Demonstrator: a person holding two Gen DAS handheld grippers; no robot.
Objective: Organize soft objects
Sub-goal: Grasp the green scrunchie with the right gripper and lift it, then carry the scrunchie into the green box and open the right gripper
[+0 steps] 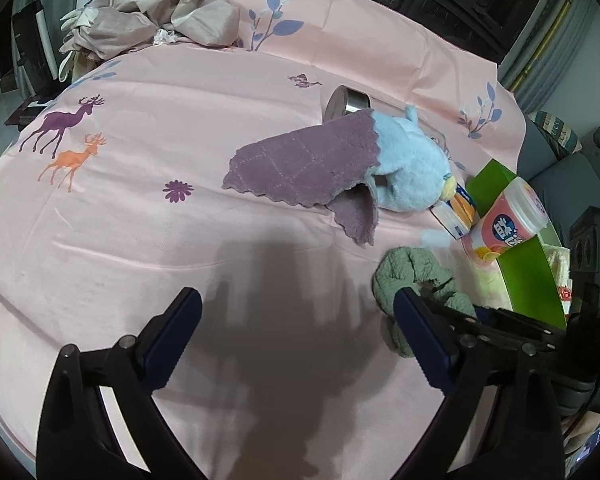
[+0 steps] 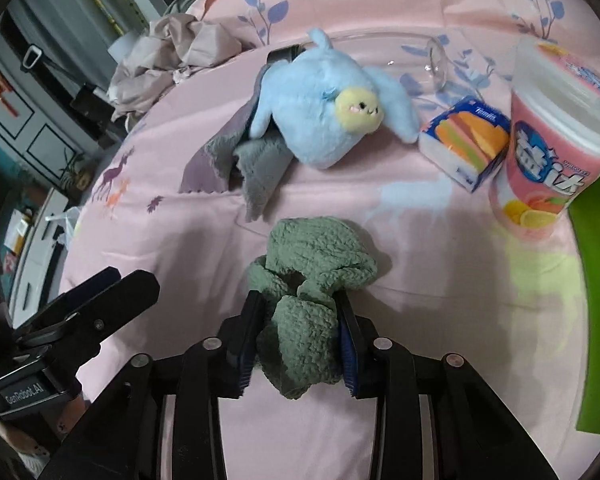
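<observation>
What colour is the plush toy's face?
Pale yellow face on the light blue plush toy, clearest in the right wrist view.

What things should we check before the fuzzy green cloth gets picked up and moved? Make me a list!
1. Right hand-held gripper shut on the green cloth: ok, both pads press its bunched end.
2. Whole cloth inside the grip: not ok, most of it lies on the pink sheet beyond the fingertips.
3. Left hand-held gripper free to help: ok, it is open and holds nothing.
4. Cloth apart from the blue plush toy and purple towel: ok, bare sheet shows between them.
5. Pink tub standing out of the way: ok, it stands off to the right of the cloth.
6. Where the cloth should go: cannot tell.
</observation>
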